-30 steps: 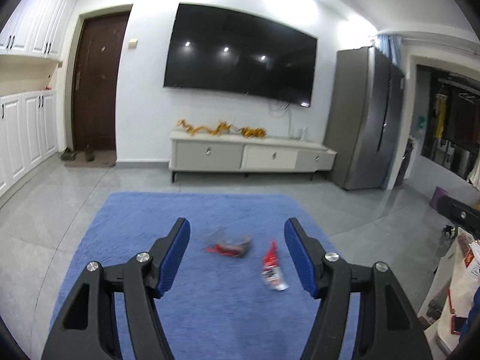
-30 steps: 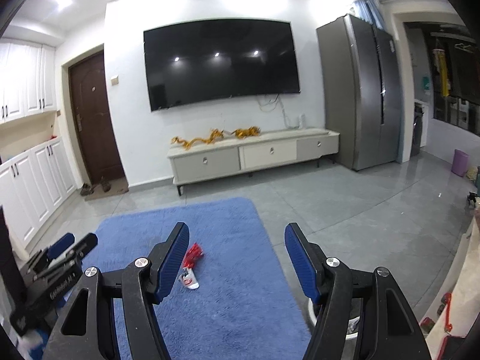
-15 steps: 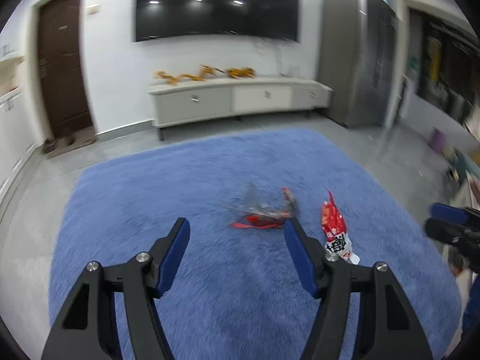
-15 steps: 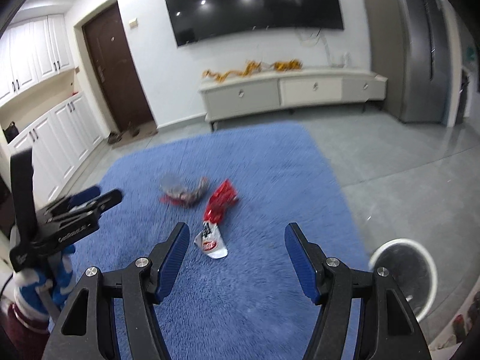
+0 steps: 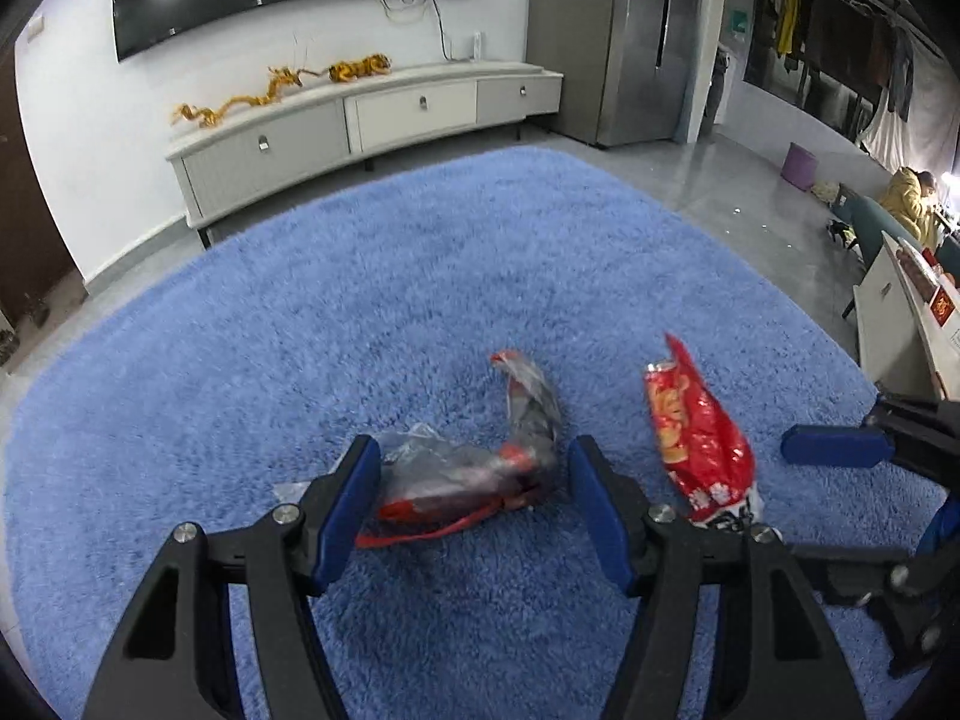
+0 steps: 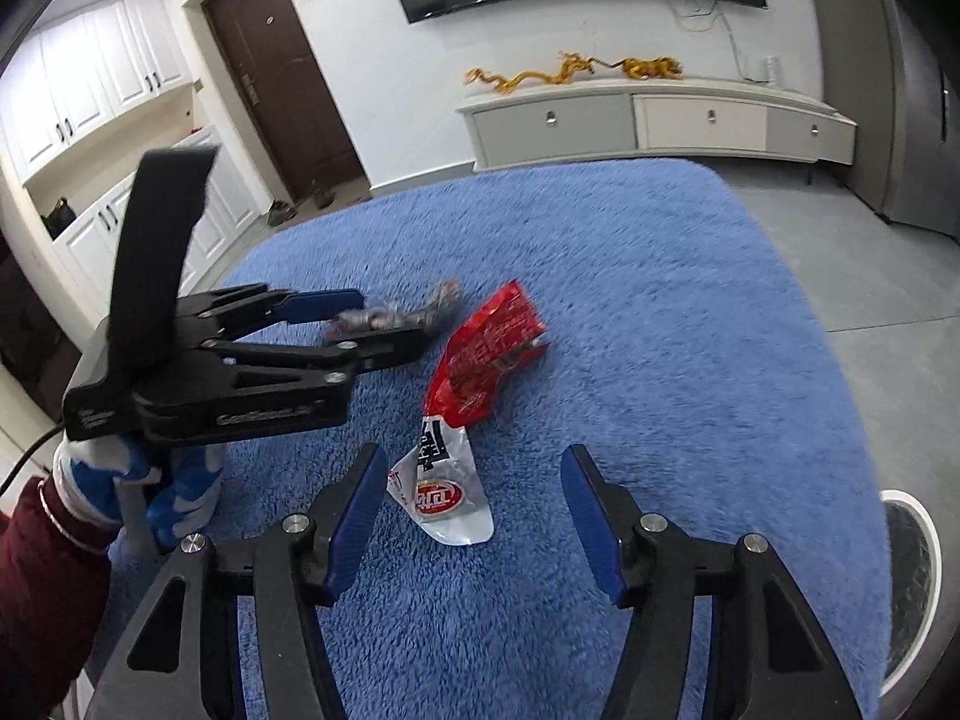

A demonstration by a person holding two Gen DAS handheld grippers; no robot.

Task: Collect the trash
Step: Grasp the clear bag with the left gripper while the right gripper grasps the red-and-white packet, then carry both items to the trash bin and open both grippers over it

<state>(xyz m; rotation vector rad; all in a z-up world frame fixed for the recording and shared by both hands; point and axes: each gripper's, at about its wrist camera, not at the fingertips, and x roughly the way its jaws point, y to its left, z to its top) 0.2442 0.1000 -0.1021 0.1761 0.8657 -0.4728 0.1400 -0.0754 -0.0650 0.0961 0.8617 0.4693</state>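
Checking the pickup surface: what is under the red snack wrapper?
The red snack wrapper lies flat on the blue shaggy rug, which shows all around it. Whether anything sits beneath the wrapper itself cannot be seen; it covers that patch.

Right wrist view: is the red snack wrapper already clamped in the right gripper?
No: the red snack wrapper lies on the blue rug ahead of the open right gripper.

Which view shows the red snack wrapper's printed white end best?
The right wrist view: the red snack wrapper lies unobstructed, logo end toward the open right tool. In the left wrist view, its white end is partly hidden behind the left tool.
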